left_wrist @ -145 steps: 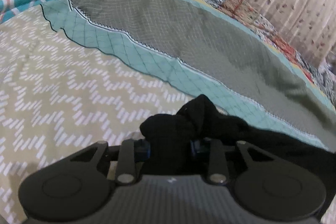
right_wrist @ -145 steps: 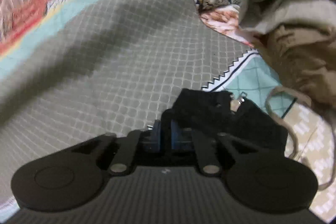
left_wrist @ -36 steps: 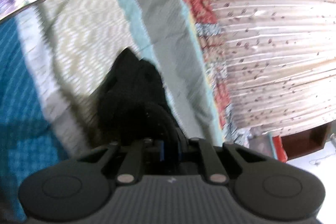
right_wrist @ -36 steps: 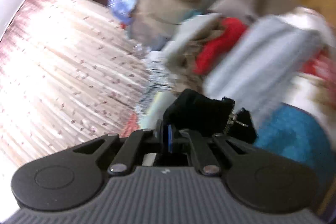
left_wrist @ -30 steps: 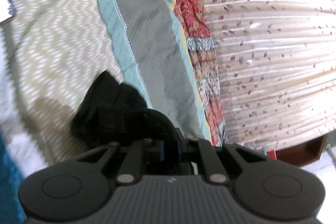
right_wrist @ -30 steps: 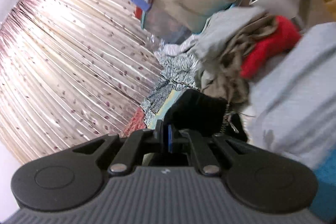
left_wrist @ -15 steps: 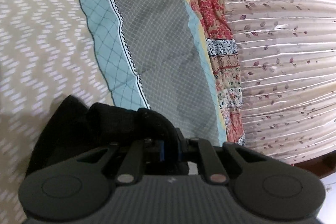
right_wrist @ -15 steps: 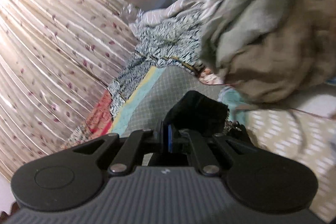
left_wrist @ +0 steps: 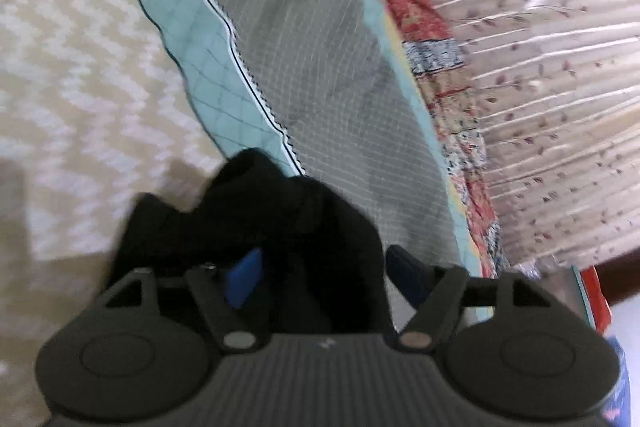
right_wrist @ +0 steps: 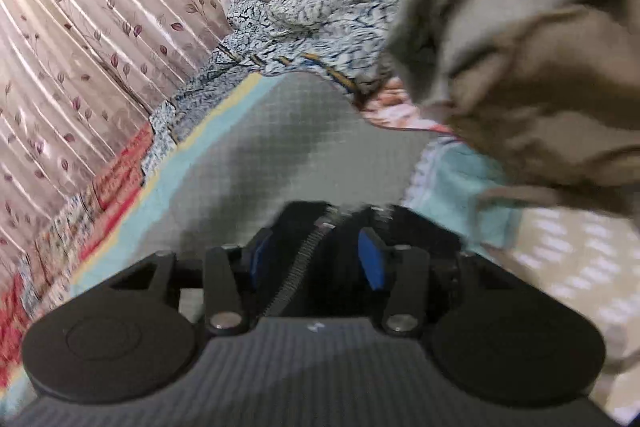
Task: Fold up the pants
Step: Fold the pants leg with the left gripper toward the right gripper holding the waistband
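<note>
Left fingers [left_wrist: 246, 277]: blue pads spread, just opening, black pants [left_wrist: 280, 211] lying loose between them, unclamped.
Right fingers [right_wrist: 370, 259]: parted, just opening; pants' zipper [right_wrist: 304, 259] runs between.
Pants: bunched on the bed [left_wrist: 72, 75], over the teal-and-grey quilt [left_wrist: 320, 75] edge.
Handling: judged soft, light, limp; they sag and crease, so take the waistband or hem corners.
Surroundings: tan clothing pile [right_wrist: 520, 39] close on the right, patterned cloth [right_wrist: 320, 11] beyond, curtain [left_wrist: 540, 67] behind.
Obstacle: the pile crowds the folding space.
</note>
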Action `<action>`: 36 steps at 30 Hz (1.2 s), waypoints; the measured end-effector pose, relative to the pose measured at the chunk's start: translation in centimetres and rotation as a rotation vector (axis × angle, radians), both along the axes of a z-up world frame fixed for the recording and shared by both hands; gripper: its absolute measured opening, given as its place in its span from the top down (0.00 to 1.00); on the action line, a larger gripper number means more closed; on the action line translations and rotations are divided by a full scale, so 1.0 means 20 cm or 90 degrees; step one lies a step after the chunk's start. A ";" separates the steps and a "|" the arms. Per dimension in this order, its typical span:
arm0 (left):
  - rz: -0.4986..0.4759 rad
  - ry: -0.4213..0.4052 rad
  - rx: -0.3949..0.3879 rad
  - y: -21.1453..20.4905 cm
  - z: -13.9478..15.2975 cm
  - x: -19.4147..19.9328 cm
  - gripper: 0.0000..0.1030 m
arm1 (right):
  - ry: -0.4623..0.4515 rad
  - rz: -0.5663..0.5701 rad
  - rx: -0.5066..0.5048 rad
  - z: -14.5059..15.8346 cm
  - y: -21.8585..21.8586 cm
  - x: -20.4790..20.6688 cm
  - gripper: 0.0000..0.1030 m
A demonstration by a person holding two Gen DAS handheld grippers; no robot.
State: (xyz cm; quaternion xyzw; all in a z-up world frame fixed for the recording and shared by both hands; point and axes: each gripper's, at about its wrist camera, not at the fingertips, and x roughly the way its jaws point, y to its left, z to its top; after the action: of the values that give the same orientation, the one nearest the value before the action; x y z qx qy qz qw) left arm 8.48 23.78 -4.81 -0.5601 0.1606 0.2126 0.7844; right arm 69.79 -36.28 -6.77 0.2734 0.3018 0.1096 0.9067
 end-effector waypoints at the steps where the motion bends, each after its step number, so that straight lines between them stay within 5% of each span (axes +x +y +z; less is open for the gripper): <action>1: 0.003 0.002 0.006 -0.01 0.02 -0.06 0.25 | 0.004 -0.006 0.007 -0.02 -0.06 -0.02 0.51; 6: 0.041 0.023 0.005 -0.06 0.01 -0.34 0.23 | 0.020 -0.028 0.062 -0.06 -0.17 -0.03 0.51; 12: 0.023 0.070 -0.022 -0.12 -0.12 -0.31 0.20 | 0.015 0.009 0.051 -0.07 0.03 0.03 0.51; 15: 0.013 0.067 -0.050 -0.14 -0.19 -0.27 0.20 | 0.077 0.023 0.038 -0.14 0.12 0.10 0.53; 16: 0.012 0.065 -0.049 -0.15 -0.20 -0.27 0.20 | 0.084 0.024 0.042 -0.15 0.14 0.12 0.59; 18: 0.010 0.063 -0.043 -0.16 -0.20 -0.24 0.24 | 0.080 0.012 0.016 -0.12 0.16 0.13 0.92; 21: 0.009 0.061 -0.041 -0.16 -0.16 -0.24 0.25 | 0.009 -0.042 0.069 0.02 0.05 0.07 0.93; 24: 0.012 0.057 -0.037 -0.17 -0.13 -0.27 0.24 | -0.019 -0.083 0.039 0.07 -0.06 0.03 0.93; 27: 0.013 0.048 -0.050 -0.17 -0.14 -0.29 0.20 | 0.065 -0.044 -0.058 -0.02 -0.06 0.08 0.85; 29: 0.010 0.040 -0.066 -0.19 -0.15 -0.28 0.17 | 0.076 -0.072 -0.021 -0.06 -0.12 0.04 0.75; 30: 0.005 0.038 -0.068 -0.20 -0.15 -0.27 0.16 | 0.066 -0.090 0.003 -0.06 -0.16 0.00 0.60; 31: 0.001 0.039 -0.067 -0.21 -0.14 -0.26 0.12 | 0.055 -0.106 0.017 -0.07 -0.19 -0.04 0.56; 33: -0.001 0.042 -0.062 -0.22 -0.14 -0.24 0.02 | 0.038 -0.106 0.024 -0.08 -0.21 -0.10 0.56; 36: 0.000 0.045 -0.085 -0.21 -0.18 -0.18 0.01 | 0.043 -0.083 0.049 -0.12 -0.27 -0.15 0.55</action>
State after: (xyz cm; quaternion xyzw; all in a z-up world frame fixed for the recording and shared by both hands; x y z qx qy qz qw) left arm 4.91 19.54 -8.36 -0.6033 0.2019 0.2209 0.7392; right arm 66.80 -41.75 -9.17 0.3307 0.3092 0.0527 0.8901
